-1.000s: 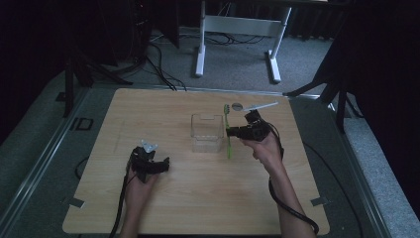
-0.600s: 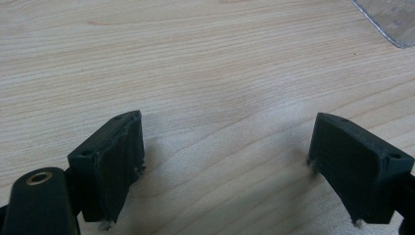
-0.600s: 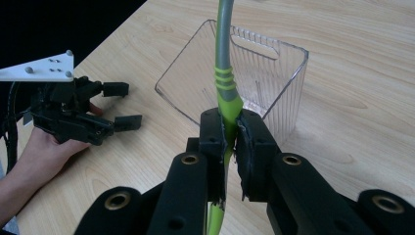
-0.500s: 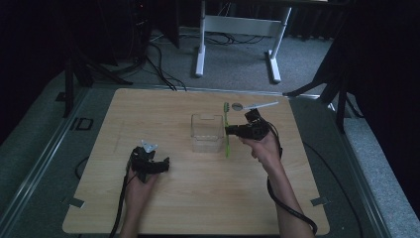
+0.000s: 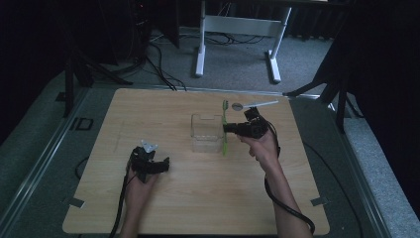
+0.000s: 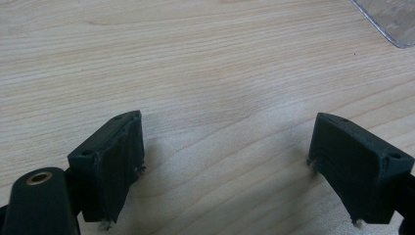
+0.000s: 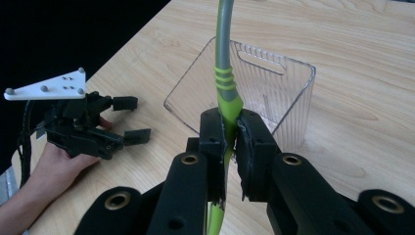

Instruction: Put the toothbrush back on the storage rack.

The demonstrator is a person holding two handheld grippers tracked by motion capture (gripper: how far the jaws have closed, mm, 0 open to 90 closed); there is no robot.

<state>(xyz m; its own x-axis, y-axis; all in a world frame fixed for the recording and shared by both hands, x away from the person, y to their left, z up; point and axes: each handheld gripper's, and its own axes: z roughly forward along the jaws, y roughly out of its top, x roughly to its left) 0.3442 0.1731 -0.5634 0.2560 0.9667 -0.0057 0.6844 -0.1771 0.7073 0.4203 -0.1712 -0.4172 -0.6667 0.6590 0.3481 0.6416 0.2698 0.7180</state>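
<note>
The right gripper (image 5: 229, 128) was clamped on a green toothbrush (image 5: 224, 126) at mid-handle, holding it just beside the right wall of the clear bin (image 5: 206, 133) — the bin sat mid-table (image 5: 148, 109). The left gripper (image 5: 161, 164) rested low on the wood to the bin's left, well apart, jaws spread wide with nothing between them. A small spoon (image 5: 253, 104) lay near the far edge.

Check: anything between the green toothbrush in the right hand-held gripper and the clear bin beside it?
Nothing visible. The right hand-held gripper is shut on the green toothbrush, held just at the right-hand wall of the clear bin. The bin's open top is unobstructed and it looks empty. The left hand-held gripper sits apart, open, on the table.
</note>
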